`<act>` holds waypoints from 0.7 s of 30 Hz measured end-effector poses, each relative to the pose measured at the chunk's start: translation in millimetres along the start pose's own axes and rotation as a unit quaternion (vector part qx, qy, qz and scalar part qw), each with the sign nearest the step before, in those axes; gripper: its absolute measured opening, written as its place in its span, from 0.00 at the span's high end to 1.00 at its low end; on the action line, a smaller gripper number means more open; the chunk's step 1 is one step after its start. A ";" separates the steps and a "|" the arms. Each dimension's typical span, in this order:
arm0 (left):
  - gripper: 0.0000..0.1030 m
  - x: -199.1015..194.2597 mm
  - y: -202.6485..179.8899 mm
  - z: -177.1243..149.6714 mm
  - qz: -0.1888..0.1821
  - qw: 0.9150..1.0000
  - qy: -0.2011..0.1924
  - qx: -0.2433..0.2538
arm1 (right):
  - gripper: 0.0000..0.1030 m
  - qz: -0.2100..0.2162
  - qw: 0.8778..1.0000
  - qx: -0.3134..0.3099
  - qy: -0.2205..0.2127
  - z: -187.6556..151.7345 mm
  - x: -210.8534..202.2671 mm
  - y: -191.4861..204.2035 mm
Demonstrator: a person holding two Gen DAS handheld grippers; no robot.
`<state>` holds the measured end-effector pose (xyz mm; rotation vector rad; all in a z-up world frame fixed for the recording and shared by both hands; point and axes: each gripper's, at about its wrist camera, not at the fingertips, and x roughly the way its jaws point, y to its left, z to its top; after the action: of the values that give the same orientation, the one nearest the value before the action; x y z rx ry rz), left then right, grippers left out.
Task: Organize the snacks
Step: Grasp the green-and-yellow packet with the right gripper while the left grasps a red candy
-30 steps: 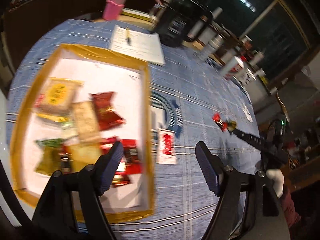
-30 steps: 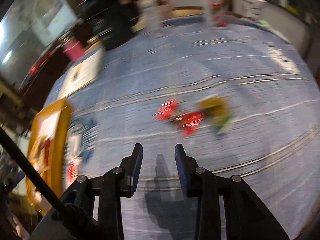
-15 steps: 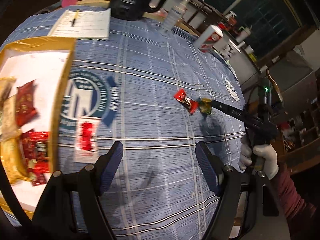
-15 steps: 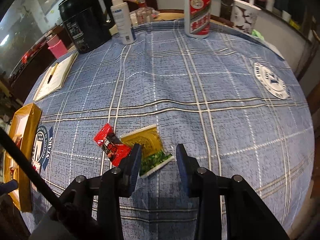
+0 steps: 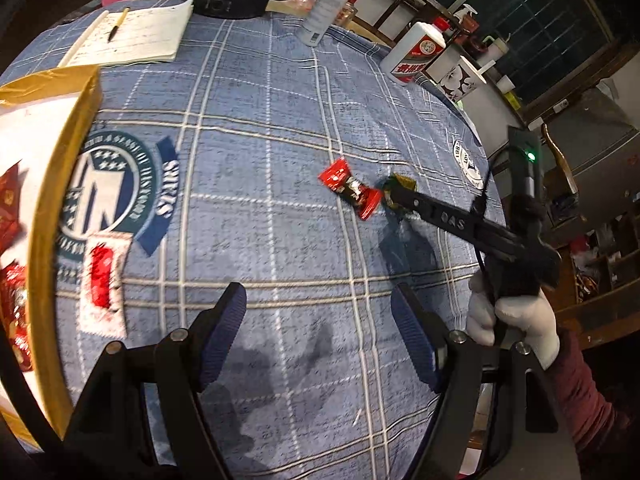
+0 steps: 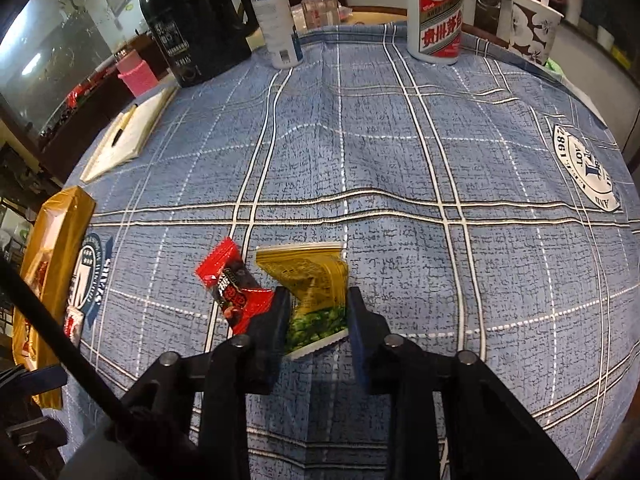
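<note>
Inspecting the bench (image 6: pixel 400 160), we find the right gripper (image 6: pixel 318 312) low over the blue plaid cloth, its fingers (image 6: pixel 276 320) narrowly parted on either side of a yellow-green packet (image 6: pixel 312 280); we cannot tell whether they touch it. A red packet (image 6: pixel 234 284) lies just left of it, touching the left finger. Our left gripper (image 5: pixel 320 332) hovers nearer, fingers (image 5: pixel 224 332) wide apart and holding nothing. A white-red sachet (image 5: pixel 104 280) lies near the gold tray (image 5: pixel 60 200) at left, which contains more snacks. Kettle (image 6: pixel 196 20) and bottles (image 6: pixel 434 8) stand at the far edge.
</note>
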<state>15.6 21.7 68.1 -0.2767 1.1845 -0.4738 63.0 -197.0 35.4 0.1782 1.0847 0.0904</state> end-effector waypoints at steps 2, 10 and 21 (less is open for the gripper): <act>0.27 6.4 -4.1 5.9 -0.002 1.000 0.002 0.002 | 0.75 0.007 1.000 0.007 -0.001 -3.0 -5.0 -3.9; 0.27 54.3 -26.2 37.9 -0.009 1.000 0.022 0.001 | 0.75 0.018 0.999 0.046 -0.002 -32.4 -26.0 -27.5; 0.27 123.2 -59.2 71.9 0.089 0.993 0.027 0.071 | 0.75 0.037 0.996 0.075 -0.020 -63.0 -54.3 -40.3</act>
<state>106.7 -93.2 19.6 -0.0355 1.2092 -0.4085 -18.7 -239.0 46.4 0.3535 1.0462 0.0716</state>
